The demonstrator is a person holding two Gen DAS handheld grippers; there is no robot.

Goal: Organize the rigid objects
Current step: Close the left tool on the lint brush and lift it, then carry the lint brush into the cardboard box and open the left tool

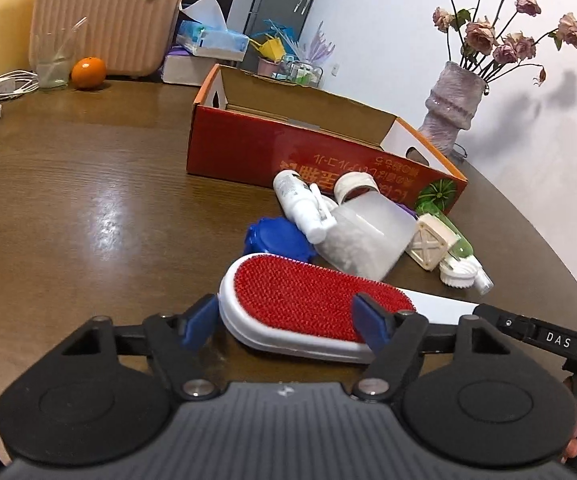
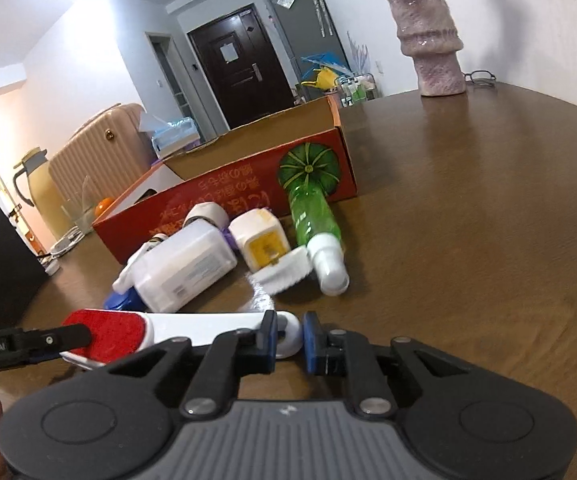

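A lint brush (image 1: 312,308) with a red bristle pad and white body is seen lying flat on the brown wooden table (image 1: 88,184). In the left wrist view, the left gripper (image 1: 288,322) is positioned around the brush head, its blue-padded jaws spread wide on either side of the pad; whether the pads (image 1: 198,322) touch the brush cannot be told. In the right wrist view, the right gripper (image 2: 290,340) is set at the rounded end of the white handle (image 2: 224,326), its jaws narrowly parted with the handle tip between them; contact cannot be confirmed.

Beyond the brush, at about 12 o'clock from the left gripper, a cluster of items is gathered: a blue lid (image 1: 274,238), a white spray bottle (image 1: 302,204), a translucent white container (image 1: 364,236) lying on its side, a square cream-coloured cap (image 1: 430,246) and a green bottle (image 2: 314,216) with a white cap. Directly behind the cluster, an open red cardboard box (image 1: 248,148) is placed, with the green bottle's base against its front wall.

At 2 o'clock in the left wrist view, a pinkish vase (image 1: 450,104) of dried roses is stood. At 10 o'clock, an orange (image 1: 88,73), a clear glass (image 1: 52,68) and a ribbed pink case (image 1: 108,16) are found.
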